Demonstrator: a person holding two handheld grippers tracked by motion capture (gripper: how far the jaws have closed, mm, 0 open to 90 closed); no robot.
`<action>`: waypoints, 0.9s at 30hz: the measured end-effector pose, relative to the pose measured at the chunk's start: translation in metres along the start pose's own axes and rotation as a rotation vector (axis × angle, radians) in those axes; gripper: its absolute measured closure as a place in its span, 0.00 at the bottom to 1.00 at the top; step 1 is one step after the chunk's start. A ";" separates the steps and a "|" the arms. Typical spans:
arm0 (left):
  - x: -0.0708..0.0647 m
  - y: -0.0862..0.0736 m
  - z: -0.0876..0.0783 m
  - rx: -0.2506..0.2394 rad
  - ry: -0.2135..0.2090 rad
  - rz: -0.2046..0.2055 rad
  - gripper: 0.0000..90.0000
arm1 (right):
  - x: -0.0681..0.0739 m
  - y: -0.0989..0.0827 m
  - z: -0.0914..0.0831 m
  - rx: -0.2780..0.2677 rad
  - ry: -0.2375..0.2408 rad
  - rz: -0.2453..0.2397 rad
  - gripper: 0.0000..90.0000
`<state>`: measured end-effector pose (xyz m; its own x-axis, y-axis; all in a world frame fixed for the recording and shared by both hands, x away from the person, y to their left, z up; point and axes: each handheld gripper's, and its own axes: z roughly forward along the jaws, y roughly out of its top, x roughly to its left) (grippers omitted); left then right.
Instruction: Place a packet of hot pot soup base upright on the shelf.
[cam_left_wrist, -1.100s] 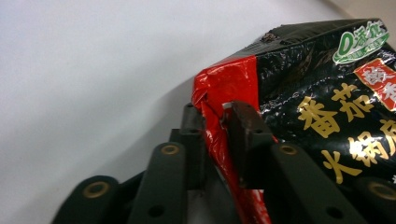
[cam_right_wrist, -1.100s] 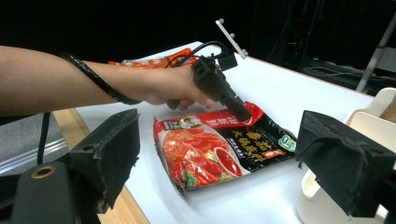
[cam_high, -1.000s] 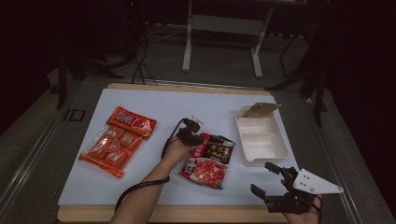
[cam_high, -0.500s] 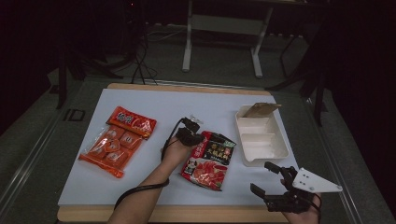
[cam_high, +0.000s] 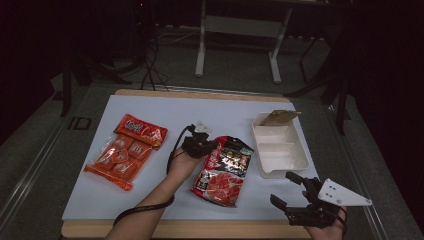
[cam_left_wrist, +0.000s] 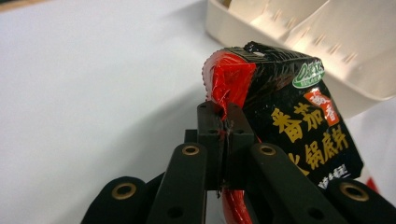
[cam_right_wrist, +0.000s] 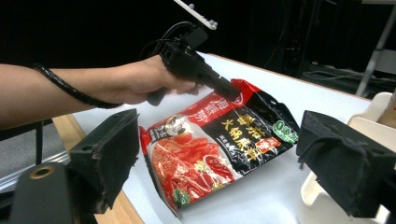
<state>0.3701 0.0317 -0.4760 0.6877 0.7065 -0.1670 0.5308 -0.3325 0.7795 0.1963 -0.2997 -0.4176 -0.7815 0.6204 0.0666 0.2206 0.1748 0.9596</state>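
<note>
A red-and-black sauce packet (cam_high: 223, 167) lies in the middle of the white mat, its far end raised off the surface. My left gripper (cam_high: 209, 147) is shut on the far left corner of that packet. In the left gripper view the jaws (cam_left_wrist: 223, 122) pinch the packet (cam_left_wrist: 289, 112) by its red edge. My right gripper (cam_high: 292, 192) stands open near the table's front right corner, nothing between its fingers. In the right gripper view, the right gripper (cam_right_wrist: 219, 156) faces the packet (cam_right_wrist: 219, 140) from a short way off, and the other hand's gripper (cam_right_wrist: 196, 67) holds the packet's far edge.
A white divided tray (cam_high: 295, 155) with a brown flap (cam_high: 278, 118) at its far end sits right of the packet. At the left lie a red snack bag (cam_high: 141, 130) and an orange multi-pack (cam_high: 116, 161). The wooden front edge (cam_high: 200, 230) runs below the mat.
My left gripper has risen a little and drawn the packet's far end up off the mat. The right gripper has kept still.
</note>
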 end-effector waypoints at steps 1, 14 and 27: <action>-0.002 0.000 -0.003 -0.011 -0.004 0.007 0.99 | 0.000 0.001 -0.001 -0.002 0.005 0.000 0.13; -0.023 0.002 -0.032 -0.117 -0.028 0.045 0.99 | -0.005 0.004 -0.004 -0.053 -0.011 -0.044 0.15; -0.028 0.000 -0.061 -0.216 -0.058 0.031 0.99 | -0.012 0.007 0.000 0.021 -0.092 0.018 0.12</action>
<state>0.3206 0.0503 -0.4344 0.7325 0.6591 -0.1701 0.3949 -0.2079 0.8949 0.2068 -0.3062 -0.4121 -0.7205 0.6911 0.0571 0.2466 0.1784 0.9525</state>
